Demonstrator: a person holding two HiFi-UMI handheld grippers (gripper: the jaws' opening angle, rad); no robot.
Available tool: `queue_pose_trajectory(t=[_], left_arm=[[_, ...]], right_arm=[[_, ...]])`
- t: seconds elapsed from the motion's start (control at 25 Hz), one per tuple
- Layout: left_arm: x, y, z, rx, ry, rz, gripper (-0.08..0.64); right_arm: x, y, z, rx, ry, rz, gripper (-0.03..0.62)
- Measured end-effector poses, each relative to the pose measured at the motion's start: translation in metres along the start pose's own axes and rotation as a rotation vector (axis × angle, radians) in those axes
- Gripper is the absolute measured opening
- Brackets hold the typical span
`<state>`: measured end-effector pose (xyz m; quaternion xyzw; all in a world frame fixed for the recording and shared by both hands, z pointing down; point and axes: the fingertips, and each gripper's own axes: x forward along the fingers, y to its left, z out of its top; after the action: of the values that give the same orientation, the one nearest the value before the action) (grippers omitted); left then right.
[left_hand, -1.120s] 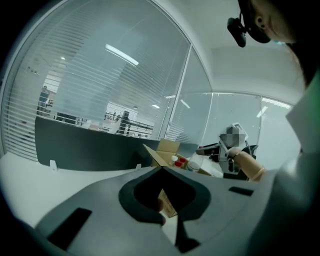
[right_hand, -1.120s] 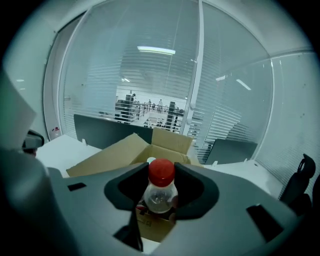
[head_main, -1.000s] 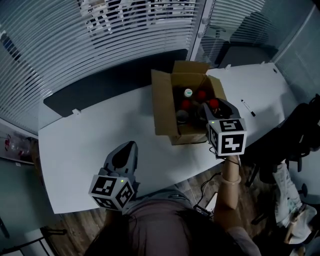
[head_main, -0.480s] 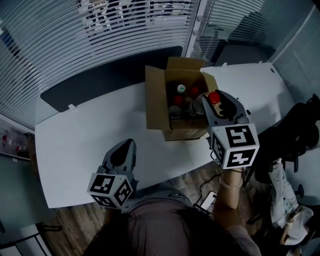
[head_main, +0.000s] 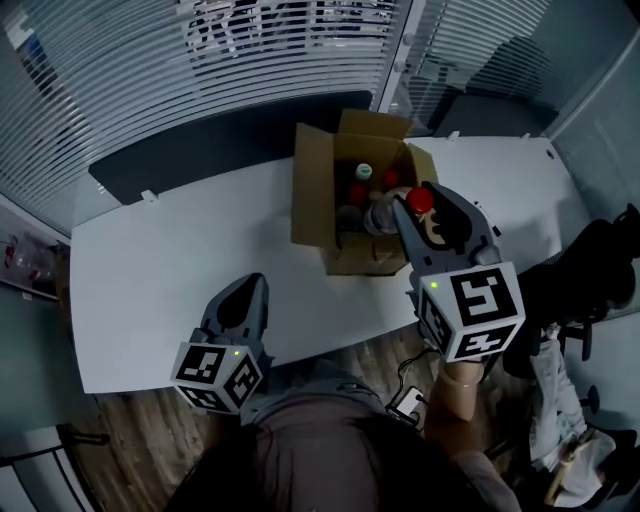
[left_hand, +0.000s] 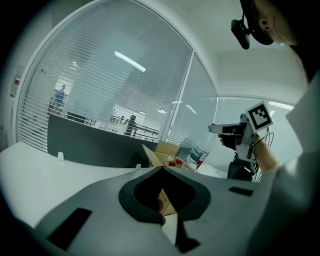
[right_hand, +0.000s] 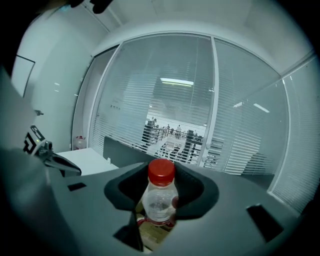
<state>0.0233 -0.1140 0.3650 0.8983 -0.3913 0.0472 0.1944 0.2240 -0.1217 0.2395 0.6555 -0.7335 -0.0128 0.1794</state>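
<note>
**Head view.** The right gripper (head_main: 420, 203) is pinching a clear bottle (head_main: 383, 216) with a red cap. It is holding the bottle right of centre in the frame, above the right edge of the open cardboard box (head_main: 312, 190). The left gripper (head_main: 252, 285) is hovering at lower left over the white table (head_main: 160, 260). The box walls are partly hiding the other bottles inside.

**Left gripper view.** We are reading these jaws as pressed together at the tips, with nothing between them.

**Right gripper view.** The jaws are clamping the bottle at its shoulder, just under the cap, at frame centre. We are judging it light, smooth and slightly yielding. Gripping beneath the cap is guarding against slip. The jaws are covering its lower body and label, and we cannot tell whether it is filled.
</note>
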Motion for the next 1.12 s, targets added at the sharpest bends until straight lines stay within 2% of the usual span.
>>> queue_pose_trajectory(t=[0.24, 0.88, 1.12], left_arm=[[-0.016, -0.008, -0.007, -0.010, -0.016, 0.037, 0.008], [-0.071, -0.004, -0.020, -0.053, -0.093, 0.248, 0.008], [-0.087, 0.005, -0.022, -0.062, -0.104, 0.294, 0.008]], right_arm=[[-0.016, 0.024, 0.011, -0.013, -0.040, 0.095, 0.173], [-0.033, 0.096, 0.035, -0.084, -0.145, 0.398, 0.173], [-0.031, 0.122, 0.037, -0.098, -0.155, 0.471, 0.173]])
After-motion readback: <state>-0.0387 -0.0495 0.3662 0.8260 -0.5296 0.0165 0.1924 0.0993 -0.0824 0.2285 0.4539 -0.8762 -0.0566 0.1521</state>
